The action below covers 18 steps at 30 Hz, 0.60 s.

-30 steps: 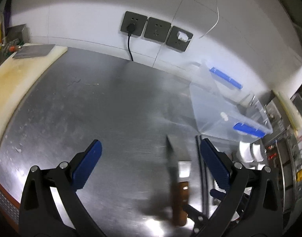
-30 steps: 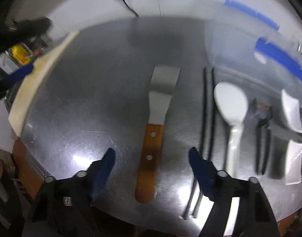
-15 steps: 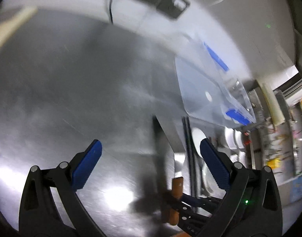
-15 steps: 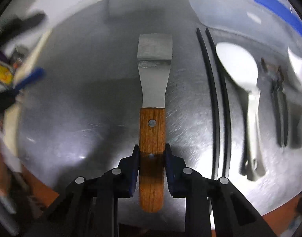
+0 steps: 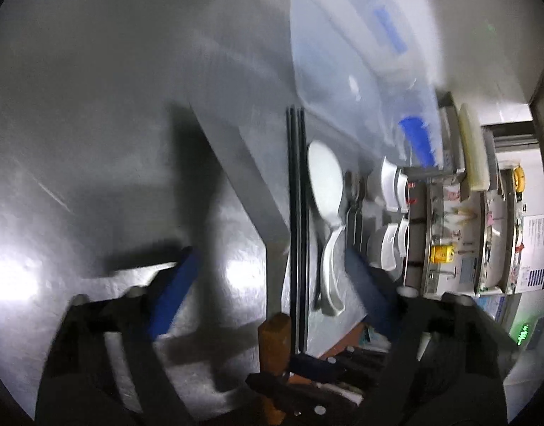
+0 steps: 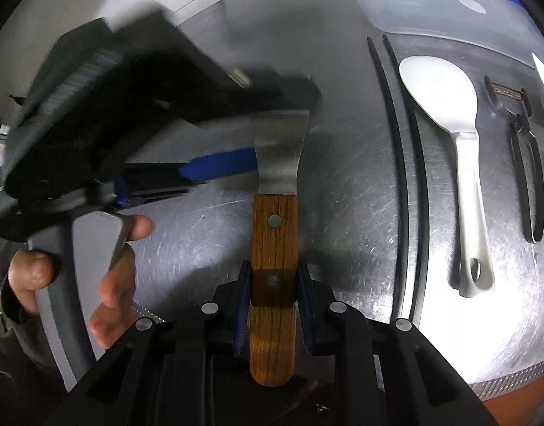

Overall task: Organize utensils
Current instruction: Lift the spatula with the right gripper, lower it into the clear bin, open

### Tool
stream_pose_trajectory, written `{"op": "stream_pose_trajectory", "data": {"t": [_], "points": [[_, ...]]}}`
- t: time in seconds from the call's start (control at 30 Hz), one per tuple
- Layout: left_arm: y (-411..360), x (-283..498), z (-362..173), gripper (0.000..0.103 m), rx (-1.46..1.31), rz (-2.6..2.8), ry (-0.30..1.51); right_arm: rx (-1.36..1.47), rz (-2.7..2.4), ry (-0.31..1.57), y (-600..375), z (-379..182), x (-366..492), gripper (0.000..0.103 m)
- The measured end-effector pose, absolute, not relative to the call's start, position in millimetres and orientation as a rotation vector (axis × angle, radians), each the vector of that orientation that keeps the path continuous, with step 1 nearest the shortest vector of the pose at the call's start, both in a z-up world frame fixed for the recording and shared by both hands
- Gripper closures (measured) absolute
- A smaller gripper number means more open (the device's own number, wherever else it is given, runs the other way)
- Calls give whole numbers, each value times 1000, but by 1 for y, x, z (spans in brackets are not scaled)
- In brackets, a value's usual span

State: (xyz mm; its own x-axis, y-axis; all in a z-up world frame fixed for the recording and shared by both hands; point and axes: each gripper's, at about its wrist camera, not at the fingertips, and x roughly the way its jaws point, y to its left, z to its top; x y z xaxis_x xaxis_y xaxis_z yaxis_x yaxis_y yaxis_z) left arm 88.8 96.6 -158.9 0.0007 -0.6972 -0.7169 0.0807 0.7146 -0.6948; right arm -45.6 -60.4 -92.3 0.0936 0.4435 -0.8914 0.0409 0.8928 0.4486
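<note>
Clamping the scraper (image 6: pixel 277 191) by its wooden handle, our right tool (image 6: pixel 273 305) readies lifting it; left tool (image 5: pixel 268 291) hangs released

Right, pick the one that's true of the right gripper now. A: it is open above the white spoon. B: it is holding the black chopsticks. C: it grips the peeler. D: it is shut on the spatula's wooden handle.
D: the right gripper is shut on the wooden handle of the spatula, while the white spoon, black chopsticks and peeler lie untouched on the steel table.
</note>
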Motion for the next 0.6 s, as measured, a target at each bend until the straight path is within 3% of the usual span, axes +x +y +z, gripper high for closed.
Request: {"op": "stream_pose_trajectory", "data": {"t": [0.07,0.17,0.37,0.6], "points": [[93,87,-165,62,-527,-660,1489,394,325,1461,-62,-91,-48,77],[91,84,-168,91,-537,-648,1482,378,350,1464,-62,-89,-52,77],[99,80,-144,93,-555,-627,1395,343,407,1402,-61,-78,-45,77],[91,86,-41,93,-489,-716,1127,318,459,1193,-85,0,-41,77]]}}
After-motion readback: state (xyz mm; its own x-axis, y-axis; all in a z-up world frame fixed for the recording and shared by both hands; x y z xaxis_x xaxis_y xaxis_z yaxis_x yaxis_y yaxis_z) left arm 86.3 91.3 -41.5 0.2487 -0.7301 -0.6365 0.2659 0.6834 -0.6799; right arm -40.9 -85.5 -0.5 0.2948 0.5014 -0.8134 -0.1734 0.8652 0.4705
